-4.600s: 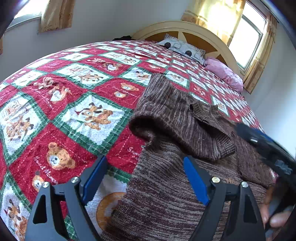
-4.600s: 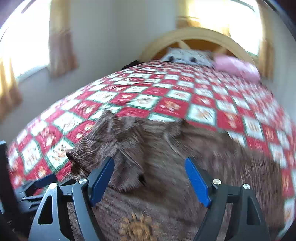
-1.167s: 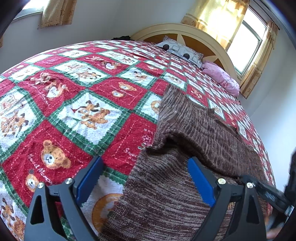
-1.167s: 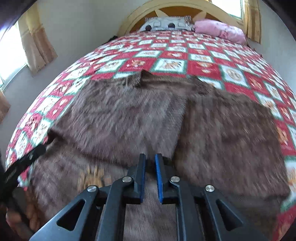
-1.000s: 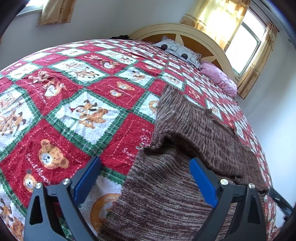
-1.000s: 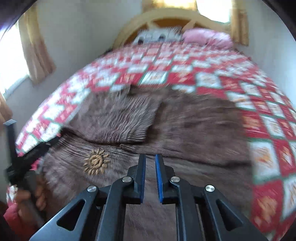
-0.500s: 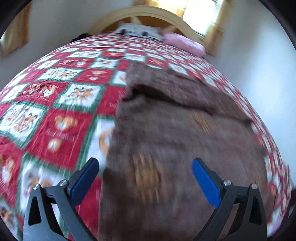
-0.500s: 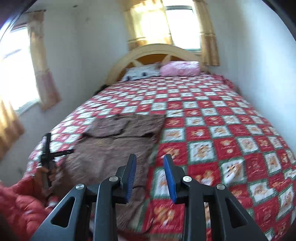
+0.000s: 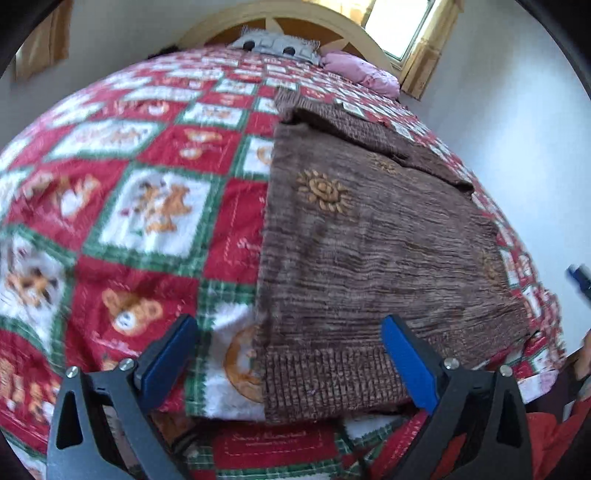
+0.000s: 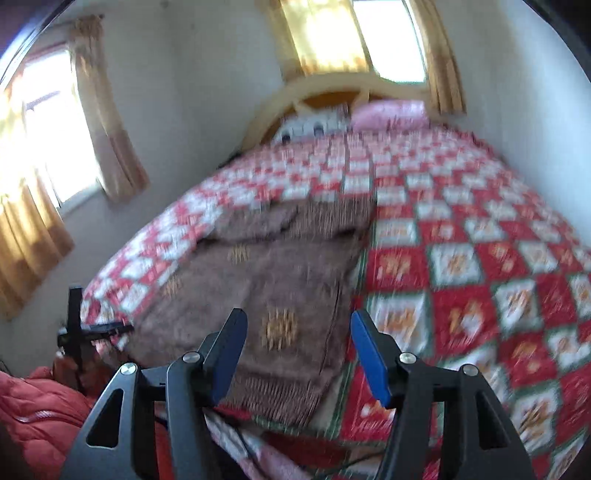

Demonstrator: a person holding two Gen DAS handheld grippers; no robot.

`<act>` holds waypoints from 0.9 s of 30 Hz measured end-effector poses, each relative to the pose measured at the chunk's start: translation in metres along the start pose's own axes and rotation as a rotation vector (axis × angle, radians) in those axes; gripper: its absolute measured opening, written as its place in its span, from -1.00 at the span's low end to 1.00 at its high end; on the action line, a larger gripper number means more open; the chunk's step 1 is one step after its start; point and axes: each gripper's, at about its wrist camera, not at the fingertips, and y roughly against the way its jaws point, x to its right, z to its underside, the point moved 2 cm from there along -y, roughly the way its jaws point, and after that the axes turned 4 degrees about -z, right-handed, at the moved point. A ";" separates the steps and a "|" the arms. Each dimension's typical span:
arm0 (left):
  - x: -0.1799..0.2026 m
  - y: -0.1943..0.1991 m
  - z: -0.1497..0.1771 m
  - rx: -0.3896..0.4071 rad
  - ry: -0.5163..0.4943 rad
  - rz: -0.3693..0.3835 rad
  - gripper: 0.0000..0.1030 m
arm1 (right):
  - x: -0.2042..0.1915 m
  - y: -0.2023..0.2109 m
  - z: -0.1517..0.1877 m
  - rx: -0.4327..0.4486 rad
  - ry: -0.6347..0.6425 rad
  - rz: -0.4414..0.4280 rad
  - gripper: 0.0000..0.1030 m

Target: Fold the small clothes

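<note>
1. Your left gripper hung wide and empty over the sweater hem at the bed edge; grabbing one layer would have skewed the fold.
2. Your right gripper, jaws opening with nothing between them, risked undoing the folded sleeves.

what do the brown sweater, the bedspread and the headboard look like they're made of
Brown sweater: looks like knitted yarn, matte and fuzzy, with a ribbed hem and stitched tan flower motifs.
Bedspread: seems a soft printed or woven cloth, slightly fleecy, in red, white and green squares with bears.
Headboard: probably painted wood, smooth cream arch with orange panels; too far to be sure.
</note>
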 end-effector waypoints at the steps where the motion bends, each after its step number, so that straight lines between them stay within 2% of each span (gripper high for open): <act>1: -0.001 -0.002 0.001 -0.006 0.018 0.011 0.96 | 0.004 -0.009 0.008 -0.030 -0.023 0.003 0.16; 3: 0.000 -0.007 0.005 -0.022 0.032 0.037 0.87 | 0.011 -0.020 0.020 -0.078 -0.057 0.019 0.16; 5: 0.007 -0.007 0.009 -0.012 -0.013 0.026 0.81 | 0.021 -0.029 0.033 -0.115 -0.102 0.036 0.16; 7: 0.015 -0.007 0.012 -0.006 -0.061 0.010 0.65 | 0.028 -0.037 0.047 -0.147 -0.149 0.022 0.16; 9: 0.021 -0.007 0.016 -0.001 -0.086 0.009 0.51 | 0.028 -0.046 0.056 -0.188 -0.151 0.017 0.16; 14: 0.030 -0.004 0.020 0.004 -0.114 0.025 0.44 | 0.015 -0.065 0.069 -0.249 -0.113 0.000 0.16; 16: 0.032 -0.004 0.021 -0.002 -0.112 0.022 0.10 | 0.009 -0.071 0.071 -0.252 -0.098 0.004 0.14; 17: 0.034 -0.005 0.021 0.000 -0.113 0.006 -0.18 | 0.005 -0.074 0.071 -0.257 -0.074 0.017 0.10; 18: 0.035 -0.005 0.022 0.001 -0.113 -0.008 -0.40 | 0.001 -0.076 0.072 -0.261 -0.050 0.031 -0.05; 19: 0.035 -0.006 0.022 0.002 -0.112 -0.020 -0.49 | -0.002 -0.078 0.072 -0.269 -0.034 0.038 -0.21; 20: 0.034 -0.007 0.021 -0.003 -0.105 -0.016 -0.61 | -0.004 -0.081 0.073 -0.281 -0.027 0.041 -0.55; 21: 0.033 -0.007 0.021 -0.012 -0.099 -0.001 -0.70 | -0.005 -0.083 0.073 -0.287 -0.026 0.041 -0.69; 23: 0.030 -0.007 0.020 -0.033 -0.083 0.022 -0.75 | -0.003 -0.083 0.072 -0.299 -0.036 0.036 -0.78; 24: 0.029 -0.007 0.018 -0.043 -0.076 0.026 -0.76 | 0.000 -0.083 0.071 -0.317 -0.066 0.012 -0.86; 25: 0.027 -0.007 0.016 -0.056 -0.064 0.036 -0.77 | 0.003 -0.082 0.070 -0.317 -0.105 -0.012 -0.86; 27: 0.025 -0.002 0.007 -0.070 -0.018 0.089 -0.78 | 0.010 -0.077 0.065 -0.292 -0.205 -0.106 -0.86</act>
